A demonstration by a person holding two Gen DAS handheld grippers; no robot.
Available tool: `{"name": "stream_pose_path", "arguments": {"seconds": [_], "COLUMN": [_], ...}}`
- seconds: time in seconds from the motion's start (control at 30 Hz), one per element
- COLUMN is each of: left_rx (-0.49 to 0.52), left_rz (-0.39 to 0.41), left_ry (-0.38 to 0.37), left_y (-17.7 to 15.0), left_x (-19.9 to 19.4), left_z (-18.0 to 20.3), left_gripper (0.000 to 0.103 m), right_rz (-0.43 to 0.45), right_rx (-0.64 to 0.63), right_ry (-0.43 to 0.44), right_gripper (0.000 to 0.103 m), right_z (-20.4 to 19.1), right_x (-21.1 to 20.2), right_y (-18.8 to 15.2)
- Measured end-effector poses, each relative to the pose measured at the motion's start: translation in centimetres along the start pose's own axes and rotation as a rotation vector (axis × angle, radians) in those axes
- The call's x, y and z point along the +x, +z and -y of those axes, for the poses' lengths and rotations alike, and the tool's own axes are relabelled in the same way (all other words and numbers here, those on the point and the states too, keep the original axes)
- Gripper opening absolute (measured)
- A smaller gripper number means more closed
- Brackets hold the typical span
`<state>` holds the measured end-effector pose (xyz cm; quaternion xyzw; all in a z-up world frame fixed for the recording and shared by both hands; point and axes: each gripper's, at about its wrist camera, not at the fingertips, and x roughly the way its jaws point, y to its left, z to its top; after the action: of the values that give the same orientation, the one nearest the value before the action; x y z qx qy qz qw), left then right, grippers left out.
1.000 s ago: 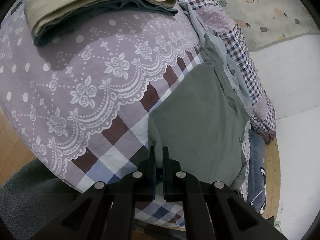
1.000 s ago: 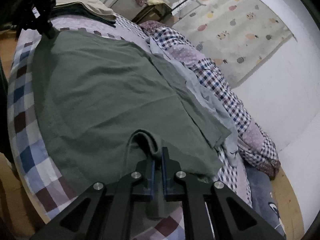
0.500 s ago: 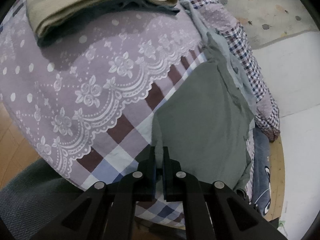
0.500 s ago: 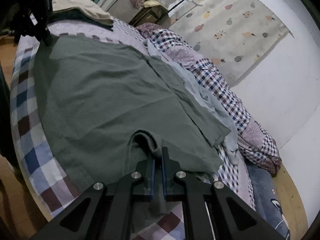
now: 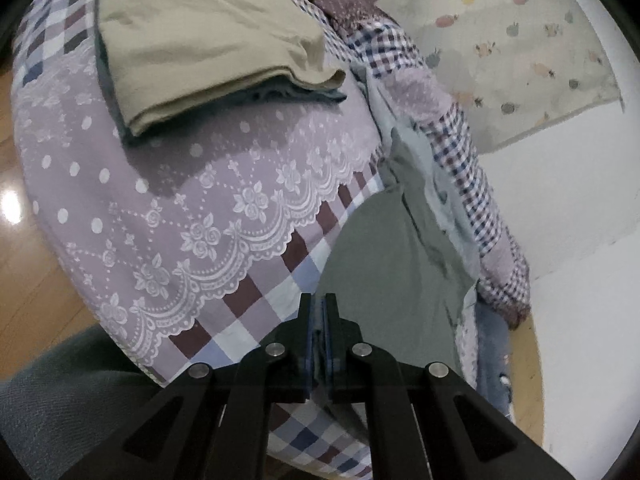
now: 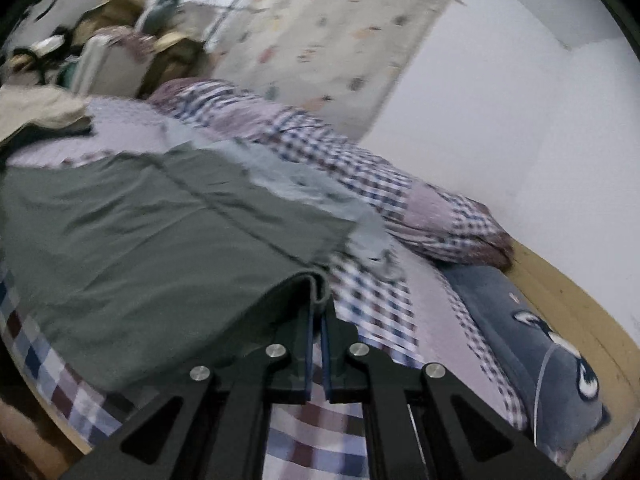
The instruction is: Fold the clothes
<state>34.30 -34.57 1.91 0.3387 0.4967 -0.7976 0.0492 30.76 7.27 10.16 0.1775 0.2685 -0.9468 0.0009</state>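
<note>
1. The bed, under a lilac lace-print and checked cover, fills both views; its near edge is cut off by the gripper bodies.
2. The grey-green garment lies spread on the bed beside the rolled checked quilt. The right wrist view is motion-blurred, so its seams and far hem are hard to make out. A pale blue cloth lies partly hidden between garment and quilt.
3. A folded pile, beige garment on top of a dark one, sits on the bed beyond the grey-green garment, well apart from it.
4. The left gripper is clenched on the garment's near edge, cloth visible between the narrow gap.
5. The right gripper is clamped on a lifted fold of the same garment's edge.
</note>
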Motion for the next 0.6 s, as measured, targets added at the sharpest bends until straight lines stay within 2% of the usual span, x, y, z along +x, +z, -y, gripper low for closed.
{"name": "stream_pose_path", "arguments": {"seconds": [0.2, 0.3, 0.37, 0.5, 0.53, 0.57, 0.6], "left_rx": [-0.011, -0.021, -0.035, -0.067, -0.071, -0.076, -0.079], "left_rz": [0.016, 0.001, -0.027, -0.077, -0.087, -0.096, -0.115], "left_ry": [-0.019, -0.019, -0.008, 0.061, 0.083, 0.104, 0.12], "left_y": [-0.1, -0.2, -0.1, -0.1, -0.1, -0.1, -0.2], "left_x": [0.0, 0.6, 1.3, 2.5, 2.8, 3.1, 3.6], "left_z": [0.1, 0.5, 0.5, -0.1, -0.2, -0.4, -0.6], "left_gripper": [0.002, 0.002, 0.003, 0.003, 0.01, 0.029, 0.041], "right_rz": [-0.039, -0.057, -0.066, -0.072, -0.073, -0.075, -0.077], "right_rx": [0.073, 0.058, 0.021, -0.024, -0.034, -0.032, -0.027], "right_ry": [-0.069, -0.082, -0.083, -0.076, -0.073, -0.071, -0.068], "right_gripper": [0.001, 0.001, 0.001, 0.001, 0.001, 0.001, 0.001], "right_z": [3.8, 4.1, 3.6, 2.8, 2.7, 2.7, 2.9], "right_x": [-1.0, -1.1, -1.3, -1.3, -1.3, -1.2, -1.0], "right_y": [-1.2, -1.8, -2.4, -3.2, -3.3, -3.4, -3.4]}}
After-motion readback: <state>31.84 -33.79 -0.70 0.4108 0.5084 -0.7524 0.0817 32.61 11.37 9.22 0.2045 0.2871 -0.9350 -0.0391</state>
